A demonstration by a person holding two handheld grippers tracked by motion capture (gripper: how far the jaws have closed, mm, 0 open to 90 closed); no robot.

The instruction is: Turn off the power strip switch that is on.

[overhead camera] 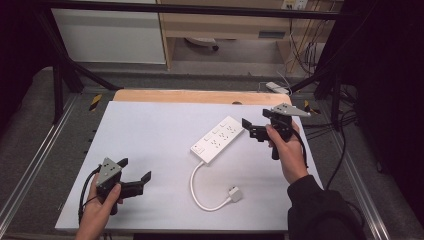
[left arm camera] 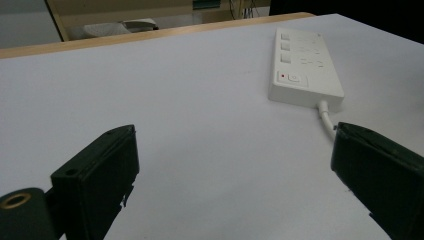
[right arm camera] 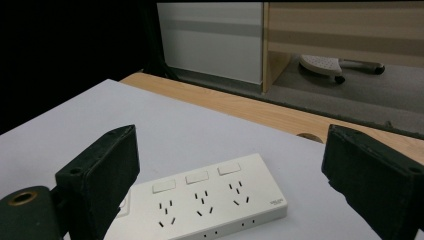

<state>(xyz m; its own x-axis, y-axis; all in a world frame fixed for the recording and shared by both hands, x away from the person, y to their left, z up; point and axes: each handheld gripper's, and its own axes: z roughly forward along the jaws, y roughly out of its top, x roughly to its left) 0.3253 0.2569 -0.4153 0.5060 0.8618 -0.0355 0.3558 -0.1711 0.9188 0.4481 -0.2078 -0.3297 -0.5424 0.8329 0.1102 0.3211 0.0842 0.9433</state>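
A white power strip (overhead camera: 218, 139) lies on the counter (overhead camera: 150, 135) just ahead of the right tongs (overhead camera: 254, 131), well beyond the left tongs (overhead camera: 140, 181). Both tongs gape, holding nothing. Its small printed mark (right arm camera: 275, 202) is unreadable.

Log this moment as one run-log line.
left gripper: open, empty, near table edge | right gripper: open, empty, beside far end of power strip | power strip: flat on table, plug loose
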